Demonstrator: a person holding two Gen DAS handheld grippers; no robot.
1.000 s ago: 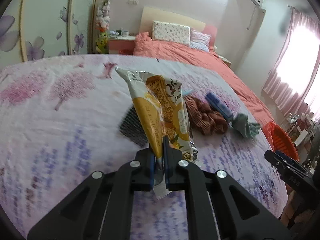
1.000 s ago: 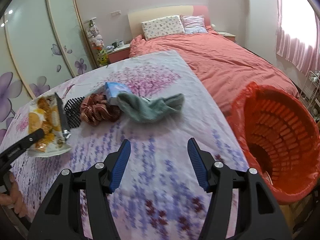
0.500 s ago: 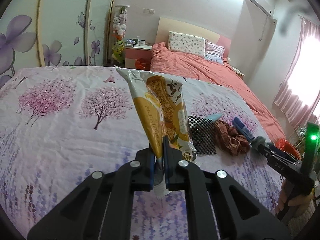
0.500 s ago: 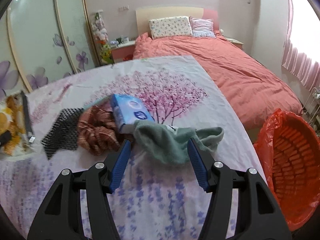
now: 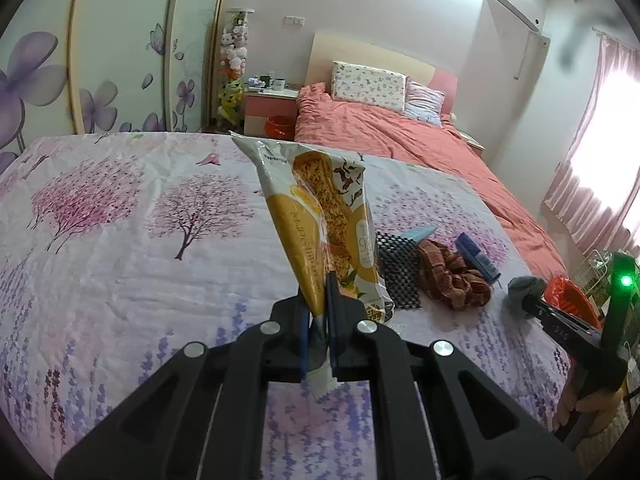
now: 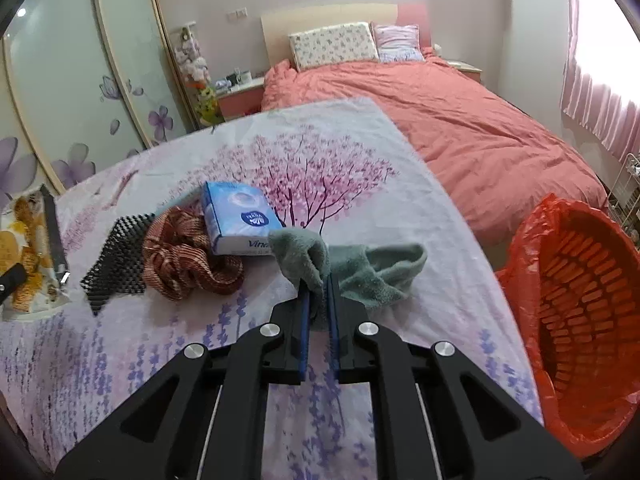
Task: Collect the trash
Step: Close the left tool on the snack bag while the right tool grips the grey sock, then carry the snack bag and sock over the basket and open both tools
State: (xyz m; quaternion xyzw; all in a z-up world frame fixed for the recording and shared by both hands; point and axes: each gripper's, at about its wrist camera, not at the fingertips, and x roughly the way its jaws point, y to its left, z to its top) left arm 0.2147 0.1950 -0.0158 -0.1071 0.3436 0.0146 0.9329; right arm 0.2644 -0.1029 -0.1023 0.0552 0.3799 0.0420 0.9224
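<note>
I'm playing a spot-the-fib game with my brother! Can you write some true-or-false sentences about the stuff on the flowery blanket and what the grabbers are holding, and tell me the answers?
1. The left gripper holds a yellow snack wrapper. True.
2. The right gripper is empty. False: its jaws pinch the green towel.
3. The red bin already has the tissue pack inside. False: the blue tissue pack lies on the blanket.
4. The striped brown cloth lies between the black mesh and the tissue pack. True.
5. The towel is folded flat. False: it is crumpled.
</note>
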